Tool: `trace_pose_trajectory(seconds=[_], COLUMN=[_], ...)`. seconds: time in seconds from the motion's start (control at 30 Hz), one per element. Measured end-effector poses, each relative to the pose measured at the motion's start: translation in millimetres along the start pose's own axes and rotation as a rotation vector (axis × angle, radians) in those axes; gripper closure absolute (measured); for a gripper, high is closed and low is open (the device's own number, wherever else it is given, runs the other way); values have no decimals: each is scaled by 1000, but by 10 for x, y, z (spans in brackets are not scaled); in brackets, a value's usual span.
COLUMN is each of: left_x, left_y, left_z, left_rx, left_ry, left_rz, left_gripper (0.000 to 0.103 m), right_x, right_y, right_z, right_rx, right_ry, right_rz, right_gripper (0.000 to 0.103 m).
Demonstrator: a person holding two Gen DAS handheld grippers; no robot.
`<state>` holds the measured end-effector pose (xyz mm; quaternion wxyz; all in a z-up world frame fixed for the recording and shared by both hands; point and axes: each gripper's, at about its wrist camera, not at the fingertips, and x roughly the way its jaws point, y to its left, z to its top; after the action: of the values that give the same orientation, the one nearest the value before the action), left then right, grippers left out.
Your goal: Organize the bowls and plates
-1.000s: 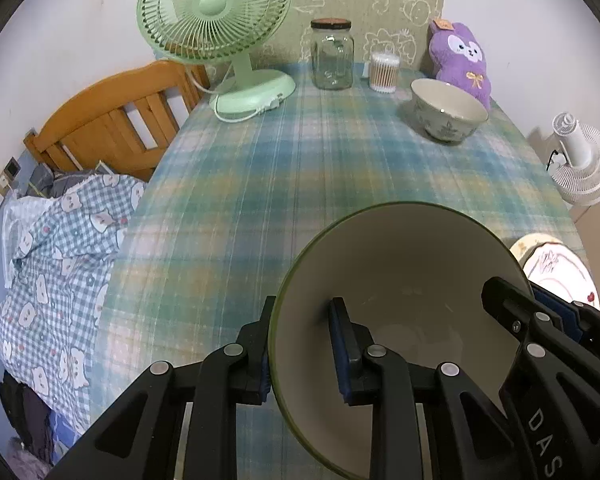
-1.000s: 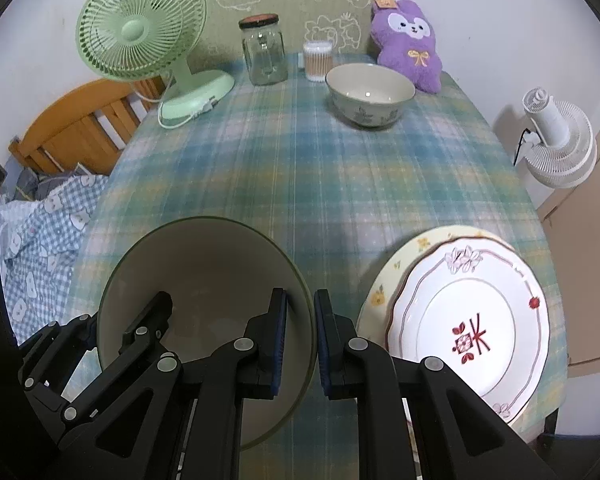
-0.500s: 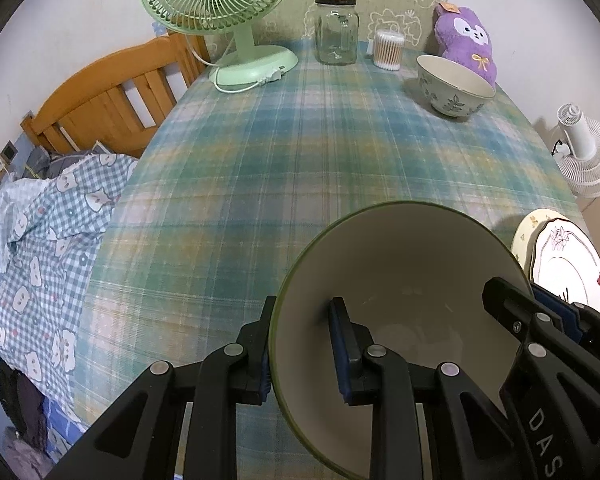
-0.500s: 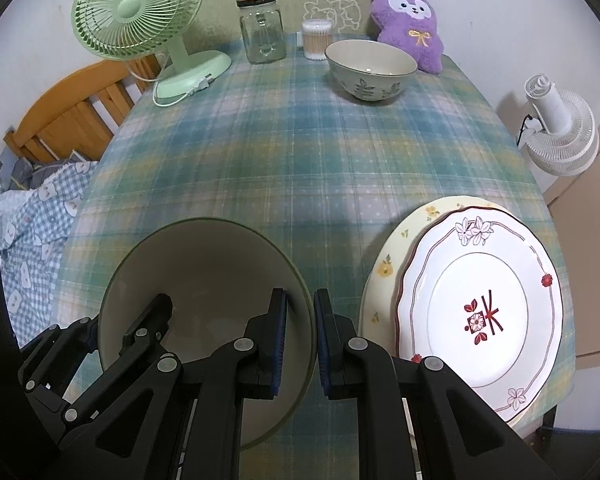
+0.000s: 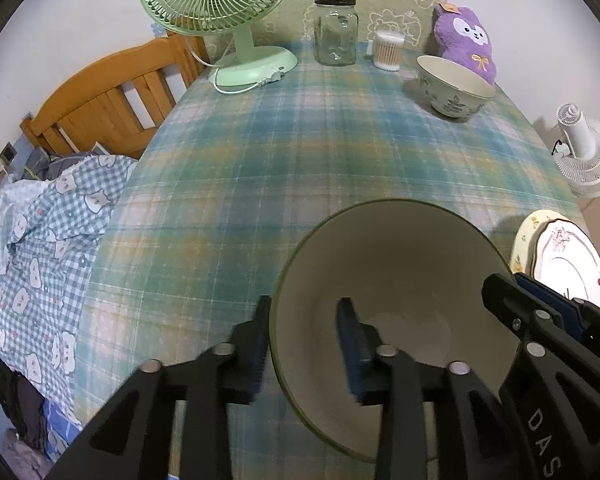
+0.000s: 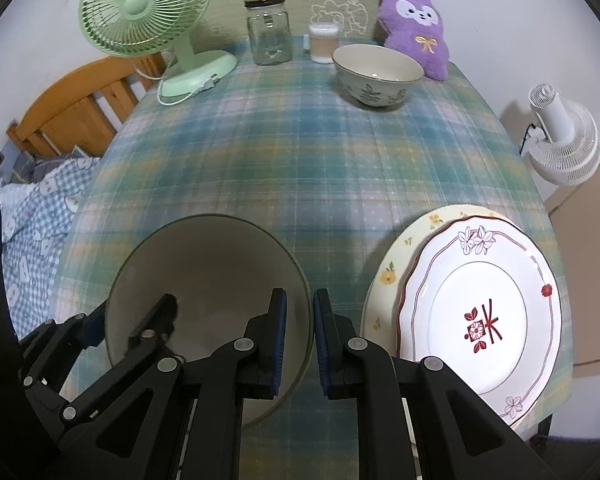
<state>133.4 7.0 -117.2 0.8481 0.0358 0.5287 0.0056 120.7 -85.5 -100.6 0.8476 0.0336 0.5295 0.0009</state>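
the table (image 6: 300, 168) sits larger in view than a moment ago, so both grippers look to be advancing. the plates (image 6: 480, 320) lie stacked just right of the big bowl (image 5: 392, 280). the small bowl (image 6: 378, 74) stands far beyond it. left gripper (image 5: 304, 344) and right gripper (image 6: 300, 332) each clench the big bowl's rim, probably carrying it to nest.

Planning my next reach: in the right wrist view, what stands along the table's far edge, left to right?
Green fan → glass jar → cotton swab container → patterned bowl → purple plush toy.
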Motion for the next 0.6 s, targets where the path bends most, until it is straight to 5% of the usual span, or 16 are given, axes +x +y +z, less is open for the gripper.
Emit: trace_pose_trajectory(seconds=[0.13, 0.27, 0.43, 0.6], left_x=[-66, -201, -398, -590], left_y=[-4, 34, 78, 74], left_z=[27, 112, 306, 552], left_rx=[15, 26, 57, 115], left_ry=[4, -23, -87, -149], left_rz=[-13, -31, -64, -84], left_gripper=[56, 36, 25, 20], right_x=[-58, -217, -451, -644], right_y=[20, 40, 46, 42], right_z=[38, 121, 254, 455], right_rx=[-23, -27, 15, 69], right_ry=[4, -25, -99, -149], right_rz=[-9, -10, -44, -64], right_gripper=[85, 80, 44, 43])
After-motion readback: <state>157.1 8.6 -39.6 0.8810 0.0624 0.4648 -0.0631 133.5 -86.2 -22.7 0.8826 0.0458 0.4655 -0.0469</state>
